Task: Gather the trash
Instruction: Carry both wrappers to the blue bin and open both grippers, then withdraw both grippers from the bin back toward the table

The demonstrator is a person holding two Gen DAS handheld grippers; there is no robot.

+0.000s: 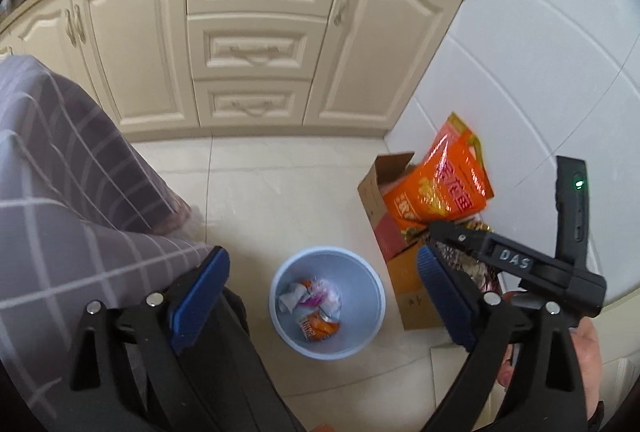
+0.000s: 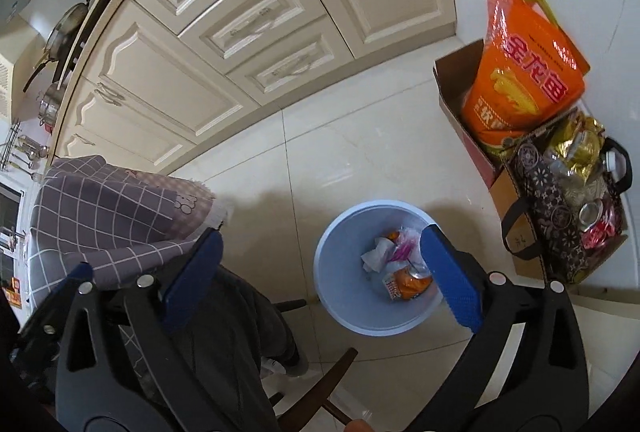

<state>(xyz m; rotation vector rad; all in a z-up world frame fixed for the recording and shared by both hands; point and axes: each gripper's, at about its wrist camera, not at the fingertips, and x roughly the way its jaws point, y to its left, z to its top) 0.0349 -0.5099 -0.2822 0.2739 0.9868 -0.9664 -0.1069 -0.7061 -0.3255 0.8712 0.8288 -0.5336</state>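
Above the bin [image 2: 340,296], both grippers (left gripper [image 1: 320,296], right gripper [image 2: 320,280]) hover, spread empty.

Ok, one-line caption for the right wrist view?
Open right hand-held gripper above a blue bin holding wrappers, with cardboard boxes beside it on the kitchen floor.

I read "DAS" in pale raised letters on the black plastic body of the other hand-held claw [image 1: 516,259] in my left wrist view. The shiny orange plastic food bag [image 2: 524,72] leaning in the open brown cardboard box [image 2: 452,88] carries large red Chinese characters, 金龙鱼 (clearest from the right wrist). Smaller print below them is too blurred for me.
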